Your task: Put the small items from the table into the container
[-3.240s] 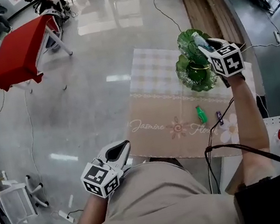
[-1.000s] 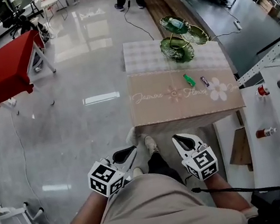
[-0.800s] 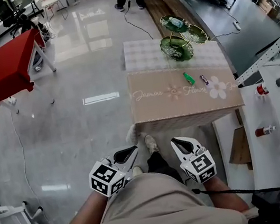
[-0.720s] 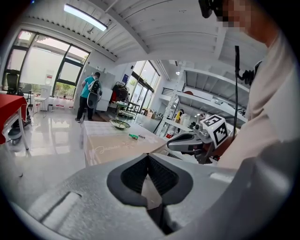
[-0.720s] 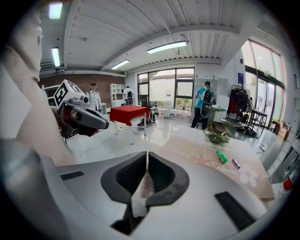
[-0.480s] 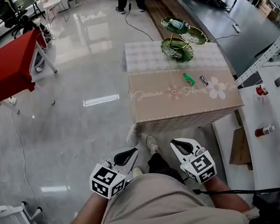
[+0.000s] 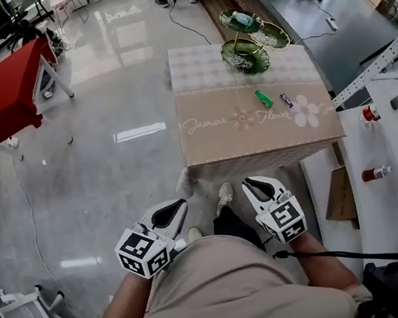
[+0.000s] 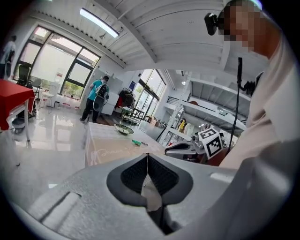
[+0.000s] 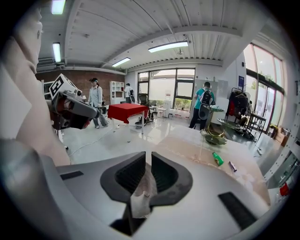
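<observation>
The green item (image 7: 263, 98) and purple item (image 7: 286, 100) lay on the surface (image 7: 219, 143) near the green dish (image 7: 245, 55), well apart from the left gripper (image 7: 169, 212) and right gripper (image 7: 260, 185), whose clenched, empty fingers risked knocking them off unless opened.

Beige shirt (image 7: 230, 293), black cable (image 7: 323, 258), grey left hand-held gripper (image 7: 183, 202), grey right hand-held gripper (image 7: 248, 182)

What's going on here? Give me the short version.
A person stands back from the table, a gripper in each hand at waist level: left gripper and right gripper both shut, holding nothing. A small green item and a small purple item lie on it, not yet in the green tiered dish.
</observation>
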### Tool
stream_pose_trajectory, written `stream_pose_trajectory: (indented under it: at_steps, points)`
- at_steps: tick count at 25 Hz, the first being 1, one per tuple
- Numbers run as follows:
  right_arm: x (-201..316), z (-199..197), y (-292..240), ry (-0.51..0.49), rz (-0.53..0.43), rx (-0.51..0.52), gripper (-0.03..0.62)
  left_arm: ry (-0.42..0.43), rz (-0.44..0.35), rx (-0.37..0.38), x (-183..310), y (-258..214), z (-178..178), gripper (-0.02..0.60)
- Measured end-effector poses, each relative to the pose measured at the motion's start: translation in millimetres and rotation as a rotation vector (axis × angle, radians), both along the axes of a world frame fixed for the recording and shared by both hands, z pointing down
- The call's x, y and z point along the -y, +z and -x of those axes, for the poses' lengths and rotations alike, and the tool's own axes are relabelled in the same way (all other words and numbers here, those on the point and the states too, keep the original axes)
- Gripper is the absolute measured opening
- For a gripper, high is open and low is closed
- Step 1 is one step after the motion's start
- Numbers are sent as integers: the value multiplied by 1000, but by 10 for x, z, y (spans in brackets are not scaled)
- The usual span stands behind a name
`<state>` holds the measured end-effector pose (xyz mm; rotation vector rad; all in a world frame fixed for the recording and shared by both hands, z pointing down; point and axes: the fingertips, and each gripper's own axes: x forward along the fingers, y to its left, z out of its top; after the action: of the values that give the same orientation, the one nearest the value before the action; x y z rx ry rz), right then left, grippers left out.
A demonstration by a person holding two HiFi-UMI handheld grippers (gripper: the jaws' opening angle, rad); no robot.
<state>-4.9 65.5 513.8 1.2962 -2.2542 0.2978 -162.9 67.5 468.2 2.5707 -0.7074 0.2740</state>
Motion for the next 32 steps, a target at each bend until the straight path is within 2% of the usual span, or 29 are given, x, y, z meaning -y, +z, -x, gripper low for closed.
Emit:
stream_pose_trajectory:
  at_steps: [4,9,18,25,32]
  points:
    - [305,-416,164,50,20,-43,109,29,-5,27,124,13,-201,8]
    - [884,-1128,355,124,29,-79,118,3,18,42,493,31,-478,8]
    - [2001,-2249,867,156,84,-156,153,-54,6,89,1113,-79,-1111,8]
    - [2604,-2651,1425,128,164,-182,180,-123,29,139,1415,-49,-1410,8]
    - [3004,-2876,1889,92,223,-213,187,-205,43,163,1624,-5,-1604,8]
